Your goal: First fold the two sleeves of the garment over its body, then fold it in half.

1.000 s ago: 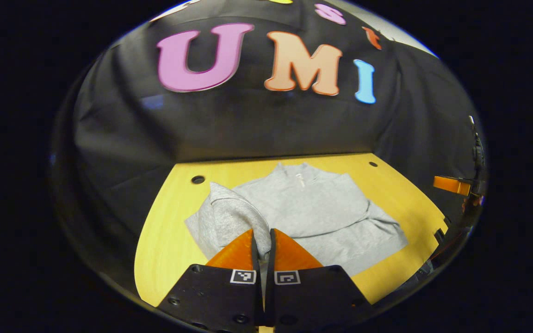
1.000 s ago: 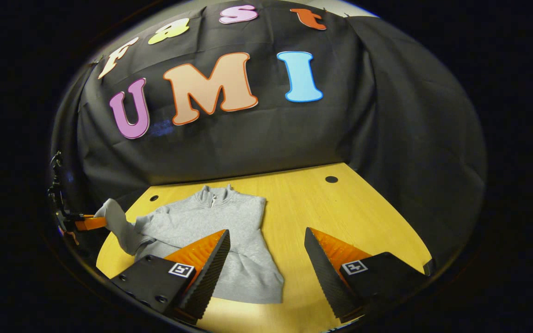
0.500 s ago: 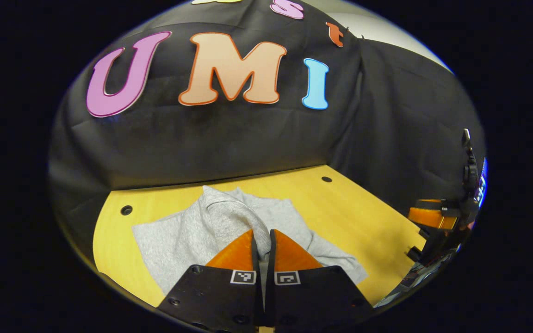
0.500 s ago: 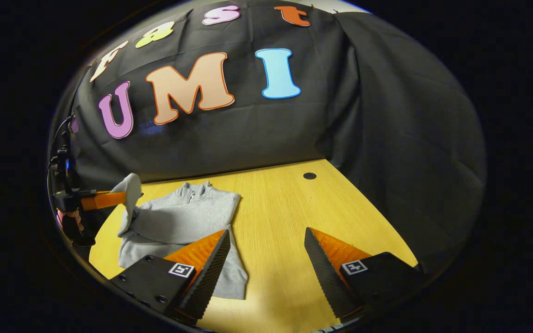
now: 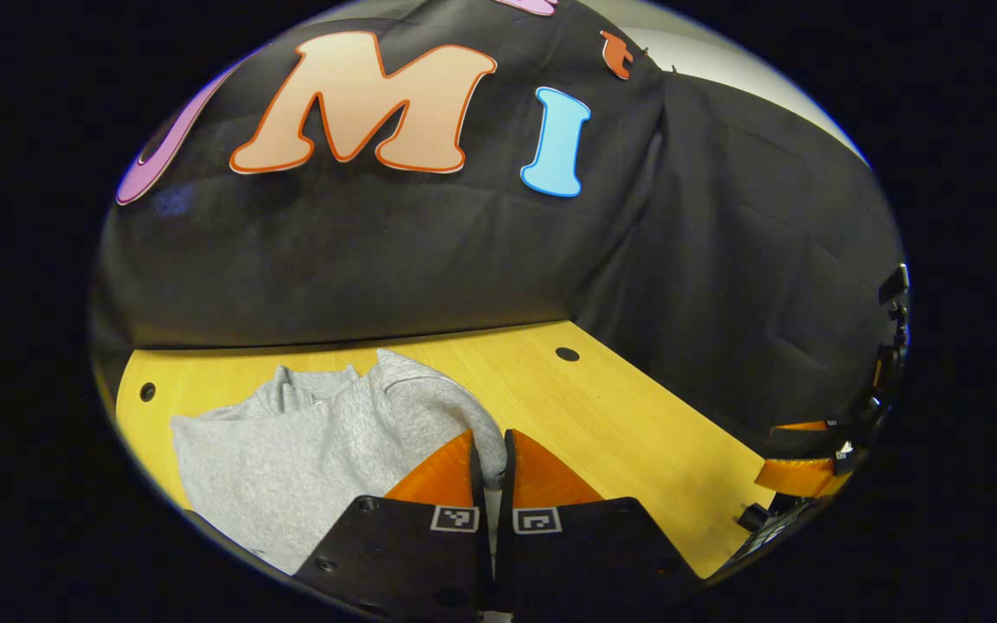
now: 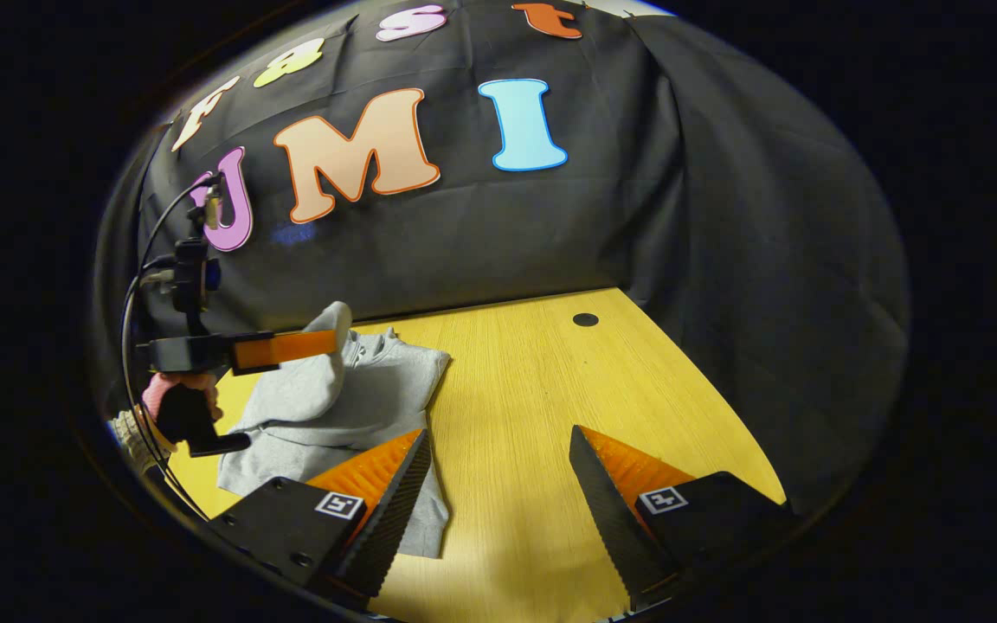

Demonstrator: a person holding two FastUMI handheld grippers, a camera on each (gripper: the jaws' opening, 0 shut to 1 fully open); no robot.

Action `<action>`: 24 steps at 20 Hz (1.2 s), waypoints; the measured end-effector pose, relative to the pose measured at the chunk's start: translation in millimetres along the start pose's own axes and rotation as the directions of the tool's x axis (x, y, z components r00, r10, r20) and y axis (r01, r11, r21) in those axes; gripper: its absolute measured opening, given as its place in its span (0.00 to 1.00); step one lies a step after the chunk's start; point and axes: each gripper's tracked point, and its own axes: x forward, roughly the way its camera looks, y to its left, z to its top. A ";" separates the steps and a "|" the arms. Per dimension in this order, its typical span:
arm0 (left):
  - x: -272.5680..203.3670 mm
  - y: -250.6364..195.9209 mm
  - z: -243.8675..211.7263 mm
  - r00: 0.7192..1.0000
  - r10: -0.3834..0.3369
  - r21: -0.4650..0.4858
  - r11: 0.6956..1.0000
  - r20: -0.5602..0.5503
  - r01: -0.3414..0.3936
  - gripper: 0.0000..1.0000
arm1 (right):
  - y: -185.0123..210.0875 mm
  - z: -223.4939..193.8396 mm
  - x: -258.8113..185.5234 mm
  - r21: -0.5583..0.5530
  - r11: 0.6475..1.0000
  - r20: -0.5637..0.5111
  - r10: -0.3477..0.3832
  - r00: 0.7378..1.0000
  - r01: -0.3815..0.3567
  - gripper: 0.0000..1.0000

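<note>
Tabletop (image 6: 550, 415), yellow wood with a round hole (image 6: 585, 319) near its far edge, carries the grey sweatshirt (image 6: 377, 394) on its left part in the right gripper view. The sweatshirt lies flat with its zip collar (image 5: 291, 394) toward the black cloth wall. Its sleeve (image 5: 429, 411) is raised off the body and arches over it. My left gripper (image 5: 492, 459) is clamped on the cuff end of that sleeve, both orange fingers pressing the fabric between them. In the right gripper view, the same gripper (image 6: 291, 346) holds the sleeve above the sweatshirt, gripped by my hand (image 6: 174, 402). My right gripper (image 6: 498, 472) is spread wide and holds nothing; it hangs above the tabletop, its left finger (image 6: 377, 484) over the sweatshirt hem.
</note>
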 end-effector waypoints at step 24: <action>-139.2 145.2 -71.6 0.973 0.213 -0.006 0.977 -0.092 -0.215 0.91 | 92.1 -92.4 28.6 -0.078 0.983 -0.192 0.147 0.970 -0.165 0.99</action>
